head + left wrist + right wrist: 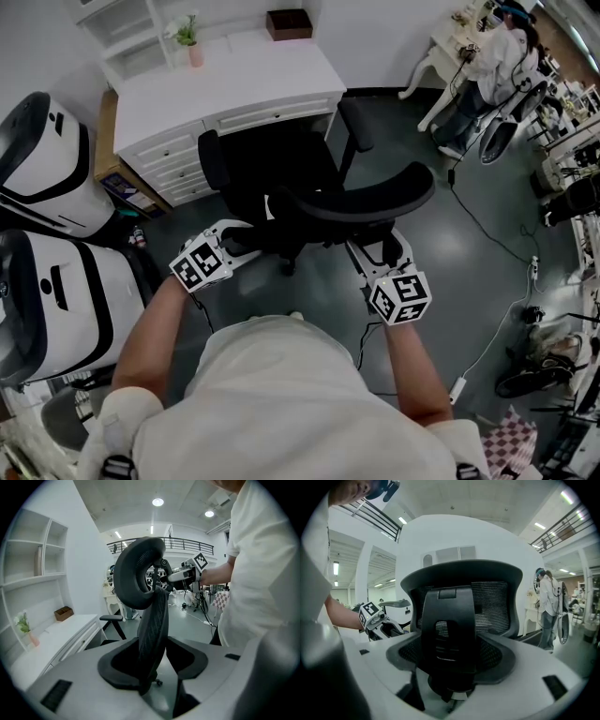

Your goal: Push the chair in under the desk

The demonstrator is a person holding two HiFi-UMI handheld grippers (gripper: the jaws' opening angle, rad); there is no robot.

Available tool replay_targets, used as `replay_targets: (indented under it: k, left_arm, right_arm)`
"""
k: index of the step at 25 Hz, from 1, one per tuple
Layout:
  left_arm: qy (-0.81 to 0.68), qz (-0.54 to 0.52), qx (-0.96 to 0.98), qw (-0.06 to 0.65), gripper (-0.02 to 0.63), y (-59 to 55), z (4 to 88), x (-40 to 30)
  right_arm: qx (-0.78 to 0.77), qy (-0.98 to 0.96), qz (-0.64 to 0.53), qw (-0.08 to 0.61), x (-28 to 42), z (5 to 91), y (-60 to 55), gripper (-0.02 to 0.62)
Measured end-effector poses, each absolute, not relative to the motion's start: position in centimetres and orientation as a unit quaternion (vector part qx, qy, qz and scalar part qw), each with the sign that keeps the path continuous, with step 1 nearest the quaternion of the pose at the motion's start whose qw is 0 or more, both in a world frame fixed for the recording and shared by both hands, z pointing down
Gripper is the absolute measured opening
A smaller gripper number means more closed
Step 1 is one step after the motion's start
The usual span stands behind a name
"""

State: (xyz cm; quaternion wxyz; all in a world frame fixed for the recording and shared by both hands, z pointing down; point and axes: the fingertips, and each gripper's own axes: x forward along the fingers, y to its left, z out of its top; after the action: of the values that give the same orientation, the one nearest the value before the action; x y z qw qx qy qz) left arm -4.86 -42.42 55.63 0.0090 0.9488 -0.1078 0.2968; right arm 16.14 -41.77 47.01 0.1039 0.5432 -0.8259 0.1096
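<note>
Chair back (491,603) shows mesh in right gripper view

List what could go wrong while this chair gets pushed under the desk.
The chair sits off-centre. Its right armrest lines up with the right corner of the desk, and its left armrest is close to the drawers, so either may catch. The left claw has only the thin edge of the backrest between its pads, so it might slip or swivel the chair.
</note>
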Motion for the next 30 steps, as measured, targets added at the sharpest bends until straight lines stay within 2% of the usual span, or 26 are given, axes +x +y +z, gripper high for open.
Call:
replay_targets:
  k: [30]
  left_arm:
    - [-0.111, 0.287, 0.951, 0.008, 0.179, -47.0, 55.7, -6.6]
  right_arm:
    - [0.542, -0.826, 0.112, 0.107, 14.4, 47.2, -46.3, 0.328]
